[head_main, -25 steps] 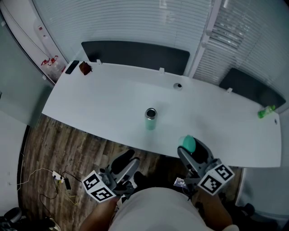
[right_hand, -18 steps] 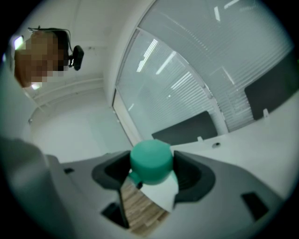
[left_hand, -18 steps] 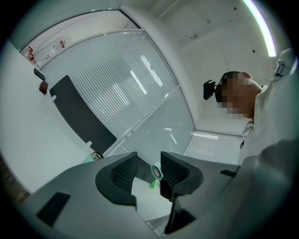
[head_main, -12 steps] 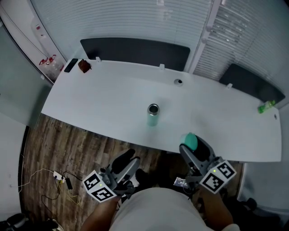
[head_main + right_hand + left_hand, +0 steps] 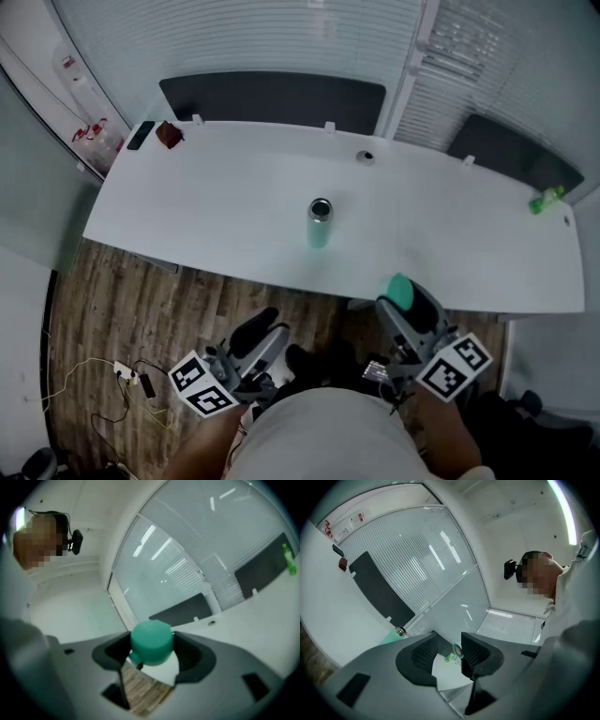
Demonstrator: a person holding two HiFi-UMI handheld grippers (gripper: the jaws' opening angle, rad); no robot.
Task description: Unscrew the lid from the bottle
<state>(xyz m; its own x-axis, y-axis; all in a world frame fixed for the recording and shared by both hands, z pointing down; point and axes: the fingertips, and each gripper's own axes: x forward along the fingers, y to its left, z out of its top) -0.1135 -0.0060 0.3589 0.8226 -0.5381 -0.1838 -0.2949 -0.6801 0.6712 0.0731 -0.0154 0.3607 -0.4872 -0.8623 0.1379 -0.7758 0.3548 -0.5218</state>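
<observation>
Between the jaws of the right gripper (image 5: 152, 648) the teal lid (image 5: 151, 639) is pinched, with its rounded top standing proud of the pads. On the person's other side the left gripper (image 5: 449, 653) is carried with its jaws spread and nothing gripped; only distant background is seen through the gap. Both tools are held close to the body, short of the near edge of the white table (image 5: 187, 216) and above the wood floor (image 5: 103, 300). The bottle (image 5: 320, 222) is found upright near the middle of the table, its metal mouth uncovered, well apart from both grippers; the unscrewing is therefore judged complete.

Two hazards are to be noted. Should the pinch slacken, the lid would be lost to the floor, since it is held off the table. The open bottle, steadied by nothing, could be tipped if either tool were brought back carelessly.

Whether the bottle holds liquid cannot be told. The lid's underside is concealed by the jaws, and a small projection at its lower left is too blurred to be identified.
</observation>
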